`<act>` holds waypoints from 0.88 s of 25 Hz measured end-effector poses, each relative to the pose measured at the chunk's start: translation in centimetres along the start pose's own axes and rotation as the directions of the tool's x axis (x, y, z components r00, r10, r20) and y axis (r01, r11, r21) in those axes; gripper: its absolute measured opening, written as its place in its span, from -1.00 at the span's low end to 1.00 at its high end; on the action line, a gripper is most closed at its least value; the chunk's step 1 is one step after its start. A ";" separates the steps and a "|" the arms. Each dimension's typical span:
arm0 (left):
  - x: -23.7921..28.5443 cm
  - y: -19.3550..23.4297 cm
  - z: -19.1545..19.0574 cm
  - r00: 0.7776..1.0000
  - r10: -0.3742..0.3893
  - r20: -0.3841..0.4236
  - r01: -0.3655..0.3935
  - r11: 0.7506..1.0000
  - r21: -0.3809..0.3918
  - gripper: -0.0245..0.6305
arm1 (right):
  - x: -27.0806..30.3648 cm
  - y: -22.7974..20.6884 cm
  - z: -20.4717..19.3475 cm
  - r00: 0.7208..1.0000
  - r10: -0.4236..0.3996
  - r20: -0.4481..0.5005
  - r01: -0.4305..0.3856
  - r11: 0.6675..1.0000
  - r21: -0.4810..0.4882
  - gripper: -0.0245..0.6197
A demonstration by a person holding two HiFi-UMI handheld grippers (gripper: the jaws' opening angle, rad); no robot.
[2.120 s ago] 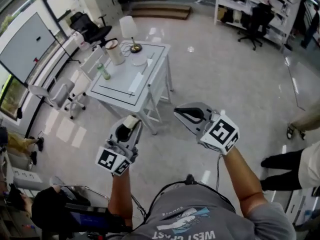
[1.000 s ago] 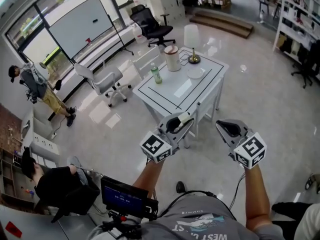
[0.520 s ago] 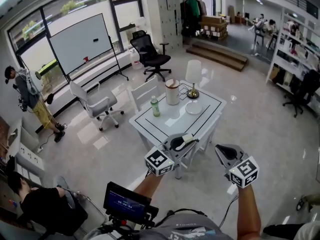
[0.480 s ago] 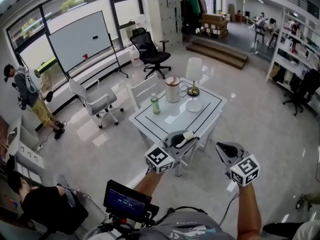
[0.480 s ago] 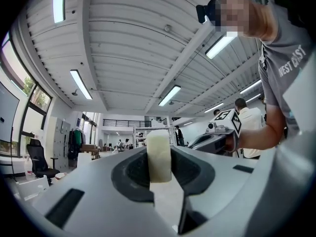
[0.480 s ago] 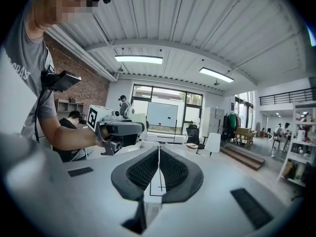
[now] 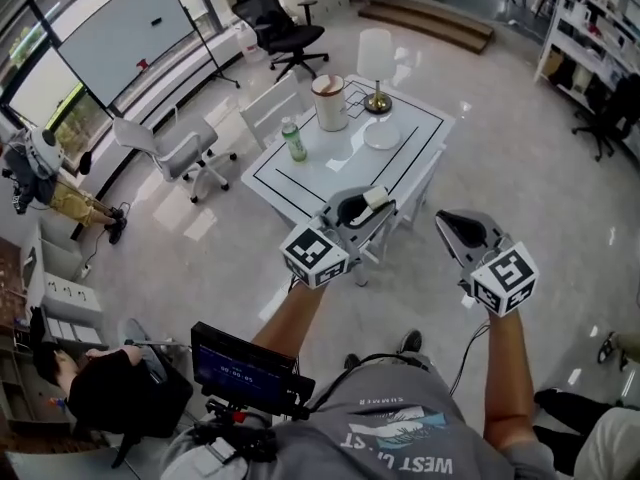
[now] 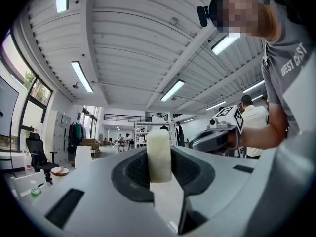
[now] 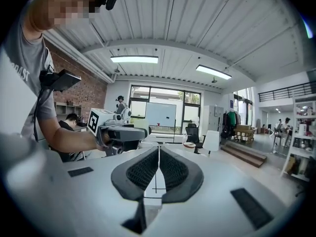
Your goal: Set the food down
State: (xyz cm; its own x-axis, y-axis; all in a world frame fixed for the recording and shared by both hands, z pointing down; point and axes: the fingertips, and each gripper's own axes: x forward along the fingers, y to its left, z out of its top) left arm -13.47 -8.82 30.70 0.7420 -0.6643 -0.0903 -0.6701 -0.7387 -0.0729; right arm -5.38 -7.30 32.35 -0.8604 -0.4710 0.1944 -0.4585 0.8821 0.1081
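We hold a gripper in each hand, both reaching out toward the white table [image 7: 330,163]. Our left gripper [image 7: 368,213] is clamped on the food [image 8: 159,154], a pale cream block standing upright between the pads. The food is in the air, not set down, and in the head view it lies over the table's near edge. Our right gripper [image 7: 452,225] has its jaws pressed together, empty, over the floor just off that same edge. On the table a lamp [image 7: 374,56] stands at the far corner with a tub [image 7: 329,103] beside it. A green bottle [image 7: 293,140] stands by the left edge and a plate [image 7: 381,135] lies toward the right edge.
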 end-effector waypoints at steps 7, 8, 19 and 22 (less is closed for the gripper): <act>6.1 1.3 -0.4 0.998 0.048 -0.029 -0.048 0.999 0.007 -0.63 | -0.5 -6.6 -1.2 0.999 0.050 0.011 -0.051 0.999 0.015 -0.90; 6.9 1.7 -0.8 0.998 0.054 -0.031 -0.054 0.999 0.007 -0.63 | -0.3 -7.5 -1.5 0.998 0.054 0.013 -0.055 0.998 0.017 -0.90; 13.2 4.1 -2.9 0.987 0.159 0.006 -0.159 0.987 -0.013 -0.63 | 1.0 -13.9 -2.7 0.985 0.161 -0.057 -0.164 0.985 -0.050 -0.90; 14.0 4.2 -2.2 0.986 0.168 -0.002 -0.168 0.986 -0.017 -0.63 | 0.5 -14.5 -2.0 0.984 0.169 -0.064 -0.171 0.984 -0.041 -0.90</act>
State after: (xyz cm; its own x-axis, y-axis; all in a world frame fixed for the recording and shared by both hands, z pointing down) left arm -5.86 -21.51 31.28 0.6191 -0.7789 -0.0997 -0.7847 -0.6186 -0.0399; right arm 1.27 -20.31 32.84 -0.9094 -0.3148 0.2718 -0.2948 0.9489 0.1127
